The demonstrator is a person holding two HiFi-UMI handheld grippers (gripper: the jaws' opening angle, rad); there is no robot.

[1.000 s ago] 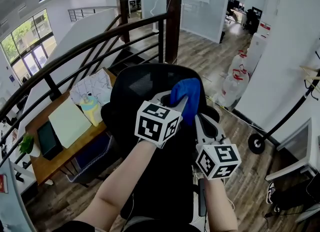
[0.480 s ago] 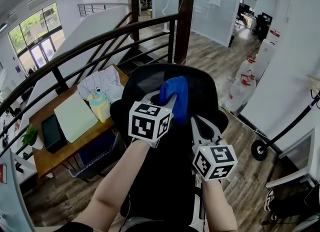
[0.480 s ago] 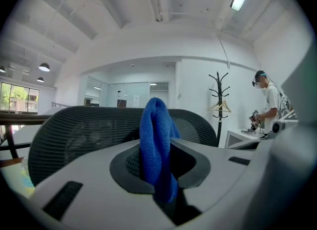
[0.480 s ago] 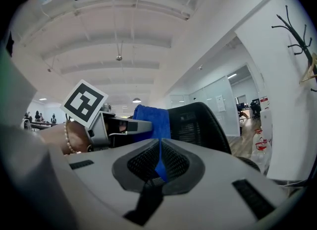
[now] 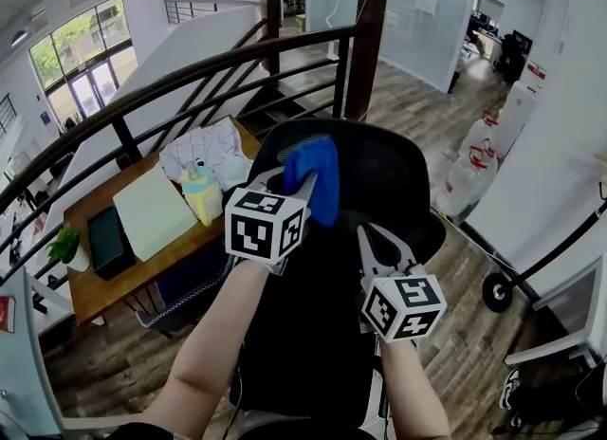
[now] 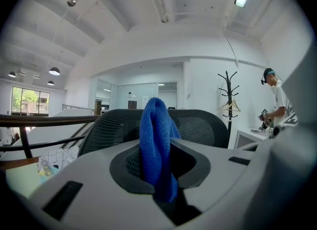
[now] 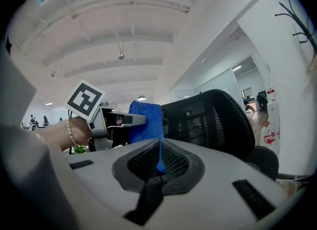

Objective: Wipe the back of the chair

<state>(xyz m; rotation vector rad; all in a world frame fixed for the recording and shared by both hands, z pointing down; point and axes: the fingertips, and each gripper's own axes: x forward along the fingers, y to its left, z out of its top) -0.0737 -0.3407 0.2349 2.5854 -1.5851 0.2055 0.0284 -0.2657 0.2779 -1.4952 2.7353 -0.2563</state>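
A black mesh office chair point(image 5: 394, 168) fills the middle of the head view, its back point(image 6: 200, 127) facing me. My left gripper point(image 5: 302, 180) is shut on a blue cloth point(image 5: 315, 174), which stands up folded between the jaws point(image 6: 156, 142) and rests near the upper left part of the chair back. My right gripper point(image 5: 373, 236) hangs lower and to the right, in front of the back's middle, with its jaws together and nothing in them point(image 7: 159, 147). In the right gripper view the left gripper point(image 7: 111, 122) with the cloth point(image 7: 147, 120) shows beside the chair back point(image 7: 213, 122).
A dark curved railing point(image 5: 190, 82) runs behind the chair. Below it at left is a wooden desk point(image 5: 104, 286) with papers, a bottle point(image 5: 201, 192) and a tablet. Water jugs point(image 5: 474, 173) stand at right. A person point(image 6: 275, 97) and a coat rack point(image 6: 229, 97) are farther off.
My left gripper has carried the blue cloth leftward across the upper chair back. The right gripper has stayed about where it was, low at the right.
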